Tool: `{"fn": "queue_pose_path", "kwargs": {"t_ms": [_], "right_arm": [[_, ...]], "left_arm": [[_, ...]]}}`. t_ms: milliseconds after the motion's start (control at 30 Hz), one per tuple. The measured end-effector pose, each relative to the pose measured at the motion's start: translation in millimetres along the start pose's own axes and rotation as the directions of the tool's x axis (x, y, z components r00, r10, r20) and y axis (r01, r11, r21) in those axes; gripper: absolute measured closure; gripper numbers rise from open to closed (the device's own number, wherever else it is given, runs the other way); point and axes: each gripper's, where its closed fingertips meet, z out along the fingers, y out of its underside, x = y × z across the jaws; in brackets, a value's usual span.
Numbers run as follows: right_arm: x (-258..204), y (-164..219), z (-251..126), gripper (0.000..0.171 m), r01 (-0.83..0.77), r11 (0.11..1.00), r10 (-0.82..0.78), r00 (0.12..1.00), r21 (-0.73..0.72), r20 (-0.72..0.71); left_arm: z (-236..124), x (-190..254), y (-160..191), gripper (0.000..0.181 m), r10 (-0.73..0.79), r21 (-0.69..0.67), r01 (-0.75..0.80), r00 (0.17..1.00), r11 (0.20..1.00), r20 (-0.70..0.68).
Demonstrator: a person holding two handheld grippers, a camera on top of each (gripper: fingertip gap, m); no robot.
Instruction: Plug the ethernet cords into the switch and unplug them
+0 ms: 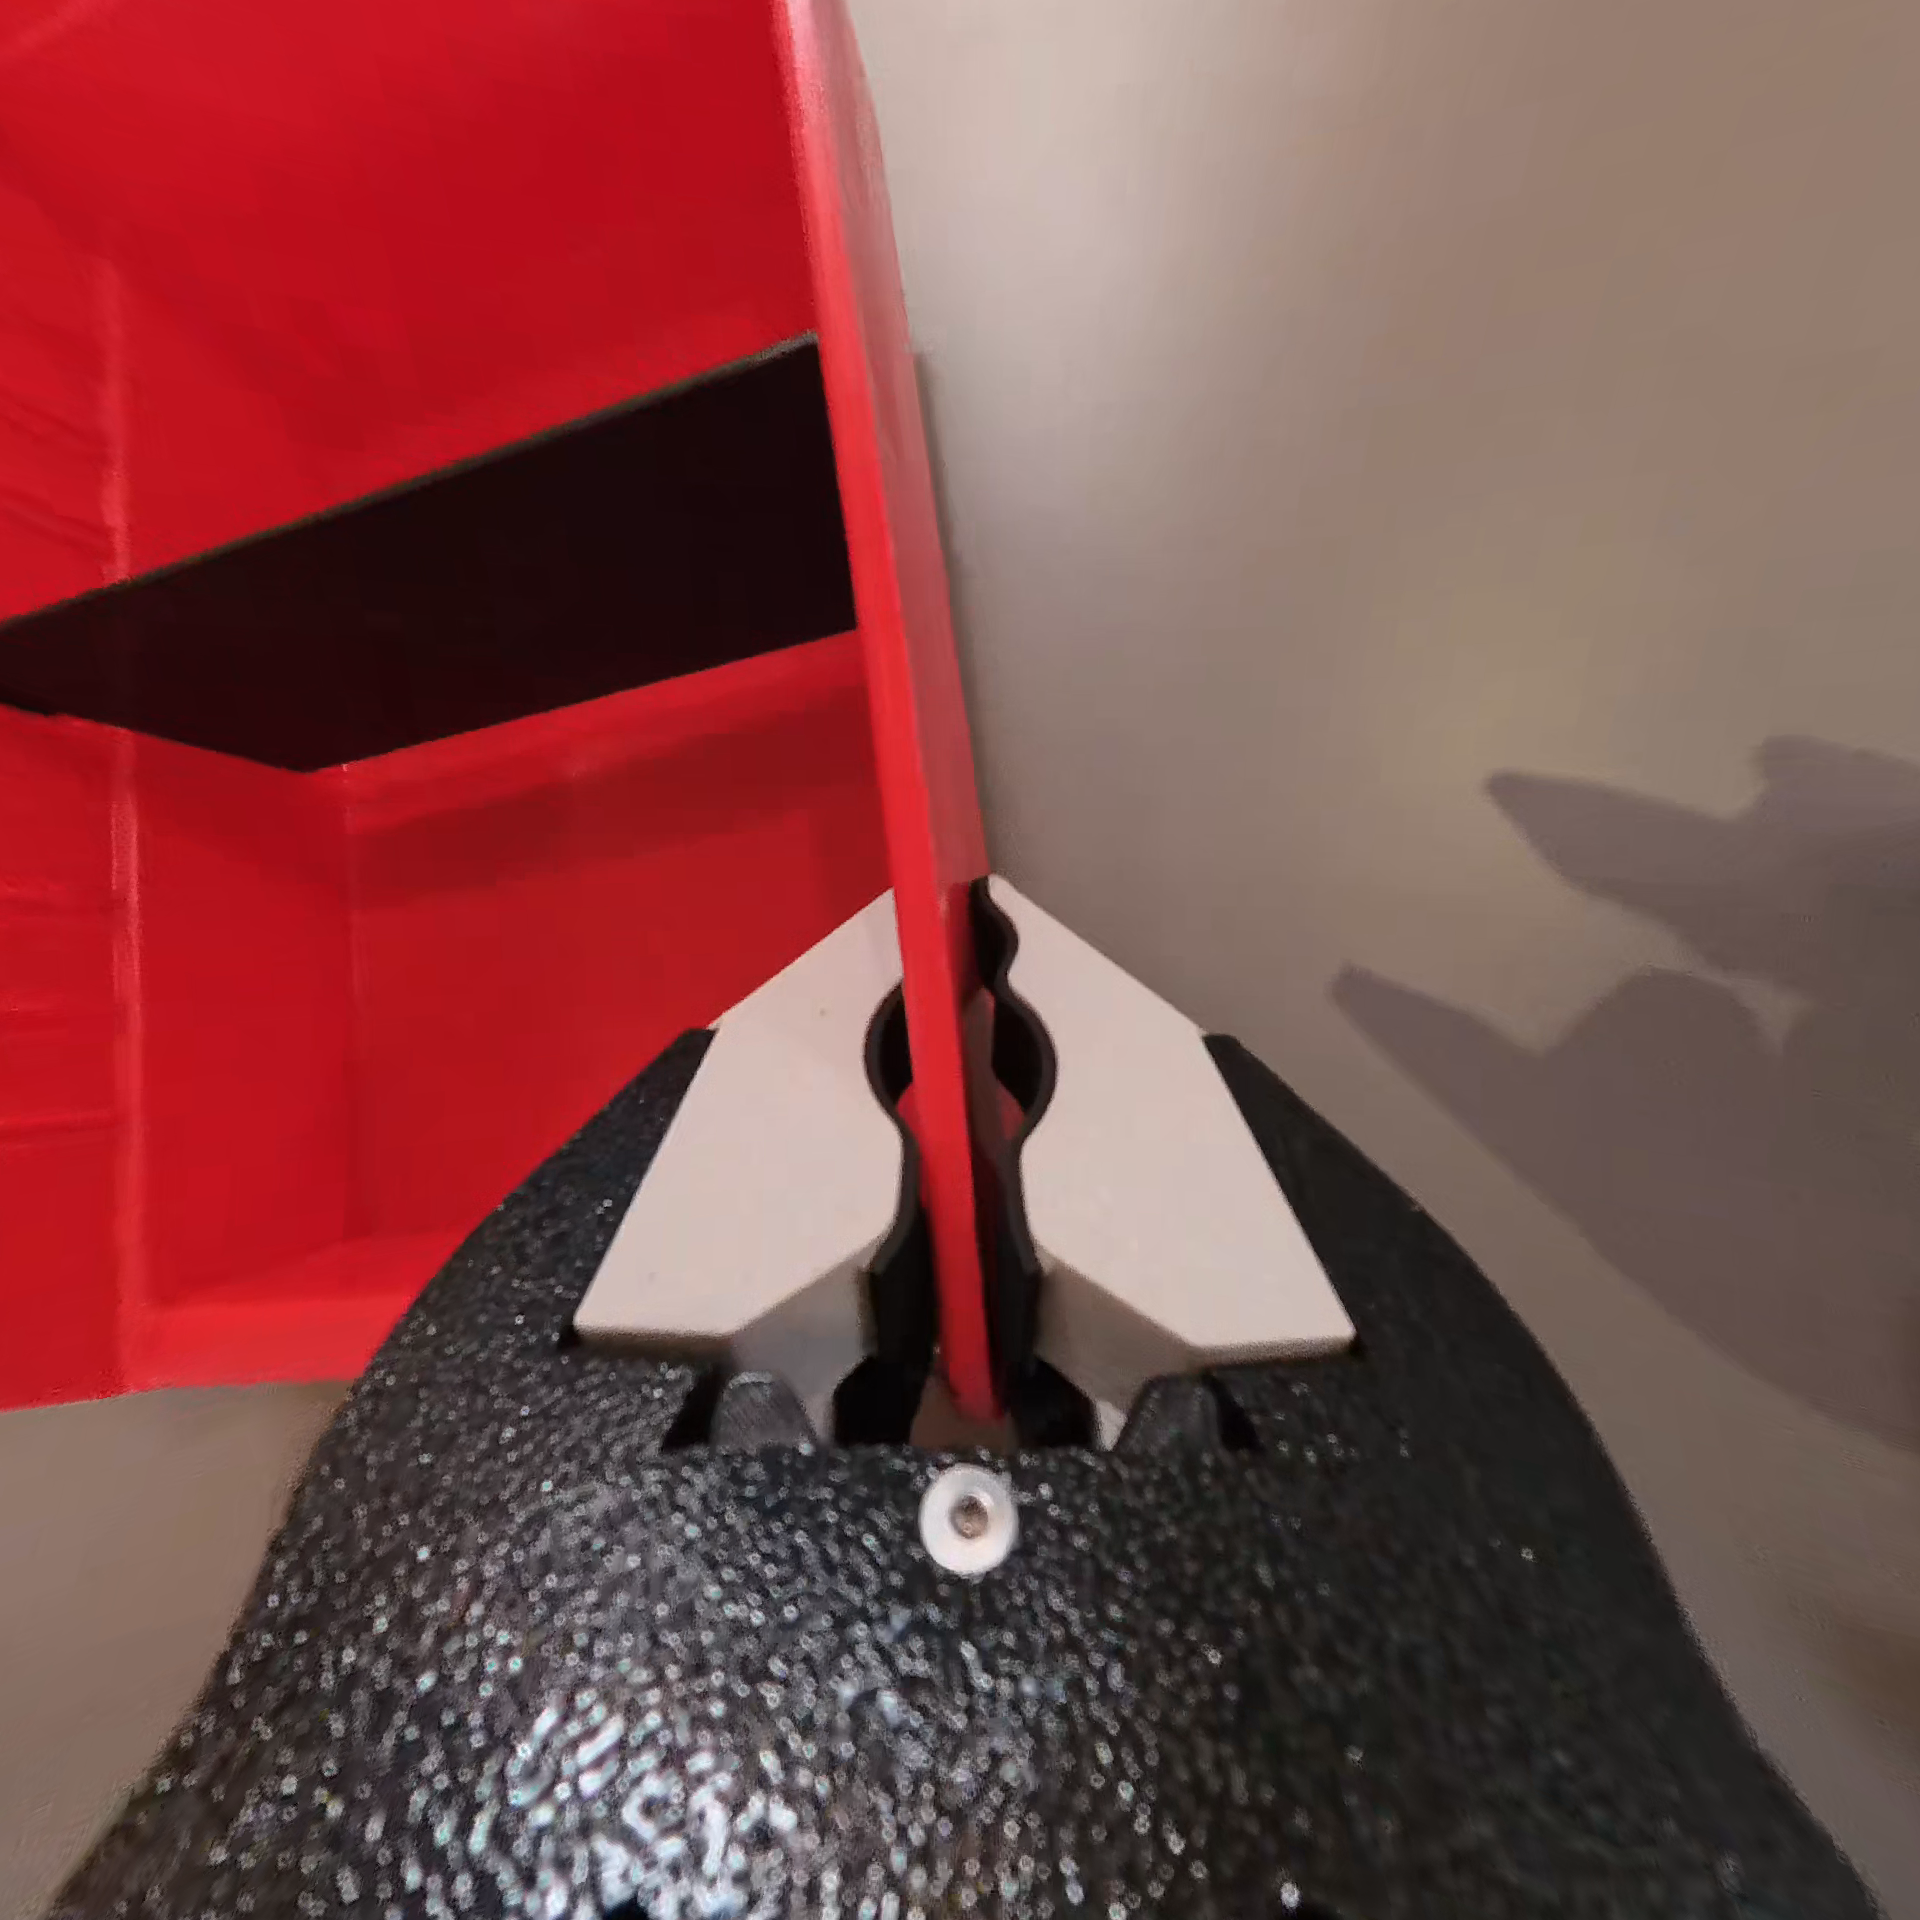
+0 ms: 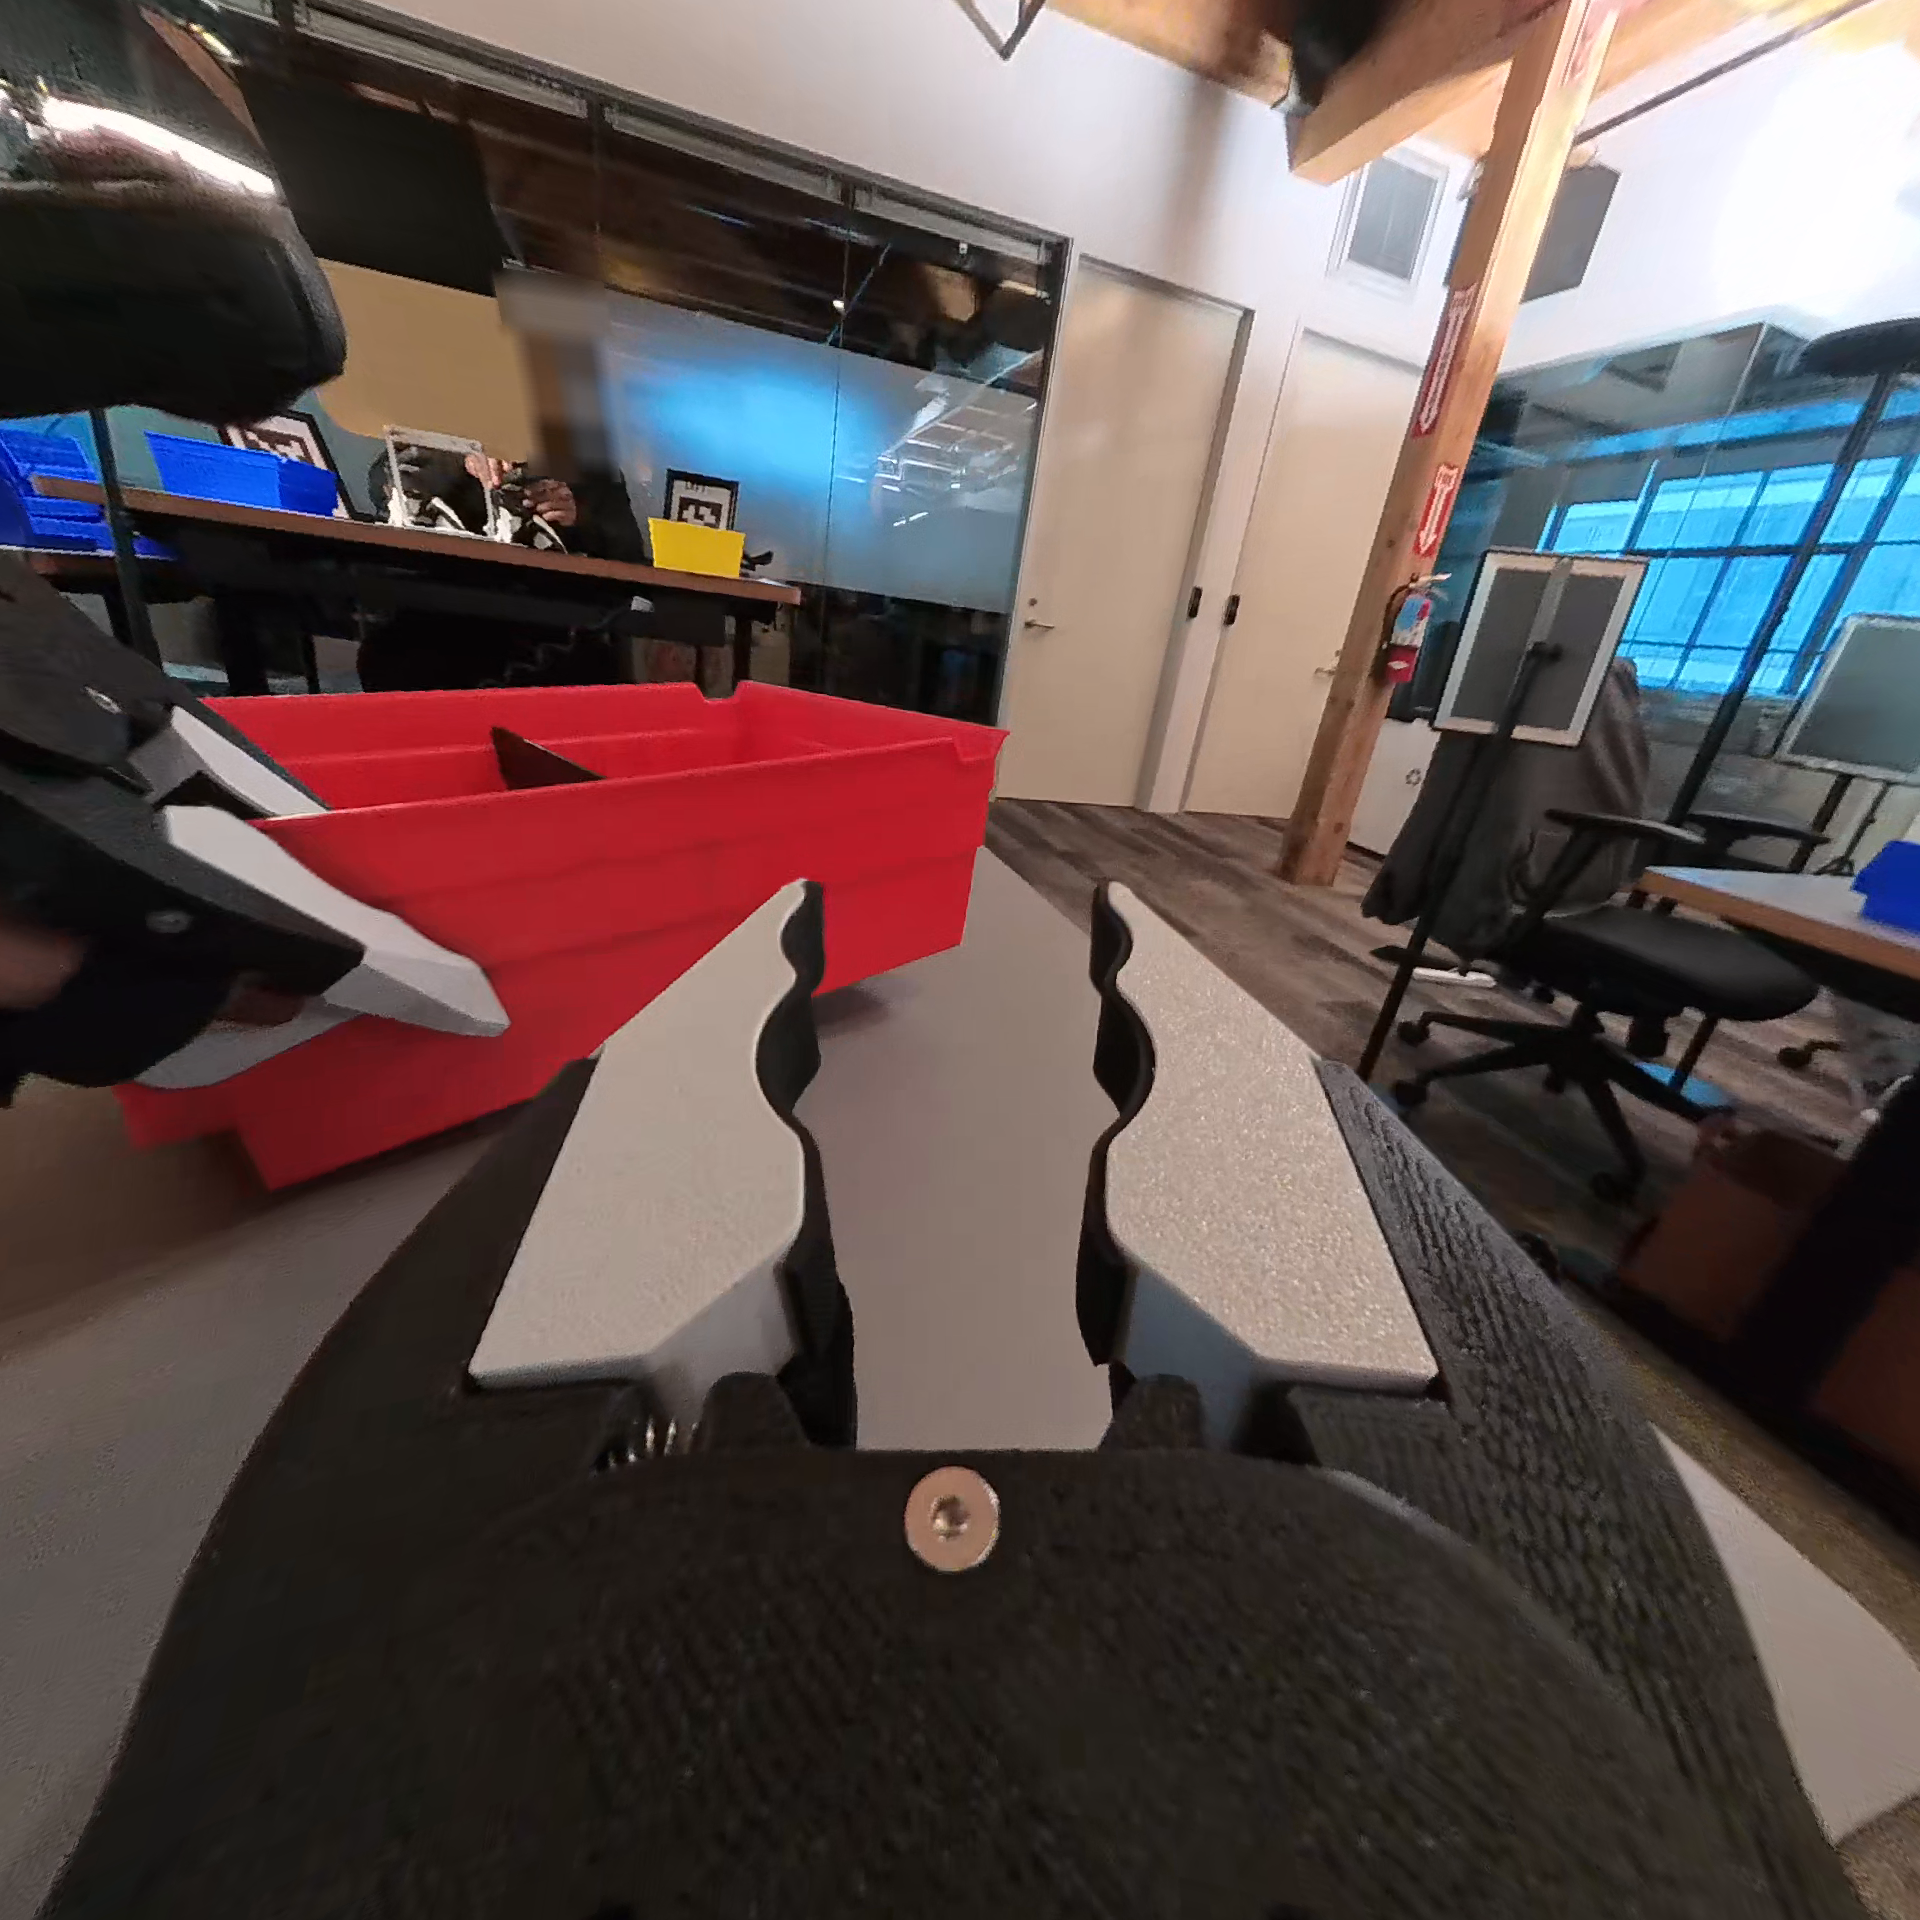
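Observation:
A red bin [image 1: 416, 260] with a black divider [image 1: 468, 603] stands on the grey table [image 1: 1403, 468]. My left gripper [image 1: 951, 914] is shut on the bin's thin side wall, which runs between the pads. In the right wrist view the left gripper [image 2: 457, 945] clamps the near wall of the red bin [image 2: 644, 883], one finger inside and one outside. My right gripper [image 2: 956, 904] is open and empty, low over the table [image 2: 956, 1195], to the right of the bin. No ethernet cord or switch shows in either view.
The table's right edge [image 2: 1766, 1621] drops to the floor. An office chair [image 2: 1621, 966] and a wooden post [image 2: 1423, 499] stand to the right. Behind, a person sits at another table [image 2: 468, 551] with blue bins [image 2: 239, 473] and a yellow bin [image 2: 696, 545].

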Motion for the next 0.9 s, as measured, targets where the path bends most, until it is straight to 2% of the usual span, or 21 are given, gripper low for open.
{"fn": "queue_pose_path", "kwargs": {"t_ms": [33,133,200,300,333,433,500,567,633,700,767,833,900], "right_arm": [[-1,3,1,0.120,-0.011,1.000,0.011,1.000,-0.012,0.007],[-3,8,3,0.114,-0.048,0.998,0.049,0.998,-0.042,0.033],[-6,11,4,0.110,-0.050,0.997,0.053,0.997,-0.060,0.052],[-19,18,8,0.095,-0.041,0.993,0.053,0.993,-0.114,0.105],[-26,22,9,0.086,-0.058,0.987,0.078,0.989,-0.151,0.127],[-57,17,13,0.078,-0.210,0.957,0.242,0.959,-0.200,0.149],[-92,3,23,0.076,-0.288,0.936,0.319,0.937,-0.202,0.142],[-134,0,33,0.067,-0.286,0.930,0.325,0.933,-0.229,0.155],[-153,4,42,0.063,-0.211,0.949,0.244,0.962,-0.235,0.120],[-154,8,52,0.061,-0.223,0.947,0.242,0.969,-0.233,0.057],[-152,20,65,0.058,-0.225,0.933,0.234,0.972,-0.281,-0.003],[-148,35,76,0.057,-0.199,0.913,0.189,0.980,-0.356,-0.062],[-142,39,83,0.067,-0.190,0.903,0.167,0.982,-0.386,-0.094]], "left_arm": [[1,0,-2,0.178,-0.012,0.012,0.012,1.000,1.000,0.004],[-4,3,-10,0.145,-0.119,0.085,0.123,0.992,0.989,-0.052],[-25,2,-13,0.123,-0.144,0.141,0.152,0.987,0.978,-0.067],[-113,0,-18,0.090,-0.137,0.336,0.145,0.989,0.931,-0.050],[-149,-5,-8,0.088,-0.135,0.380,0.128,0.991,0.916,-0.009],[-258,-52,58,0.081,-0.261,0.470,0.124,0.935,0.874,0.240],[-317,-87,127,0.076,-0.412,0.483,0.196,0.820,0.854,0.397],[-353,-108,208,0.066,-0.544,0.443,0.338,0.668,0.830,0.509],[-371,-114,274,0.058,-0.633,0.428,0.467,0.535,0.773,0.560],[-368,-111,316,0.052,-0.688,0.414,0.559,0.483,0.719,0.542],[-356,-108,337,0.049,-0.715,0.376,0.623,0.481,0.686,0.508],[-347,-109,351,0.053,-0.710,0.328,0.653,0.485,0.682,0.511],[-347,-116,358,0.064,-0.690,0.307,0.649,0.485,0.696,0.538]]}}
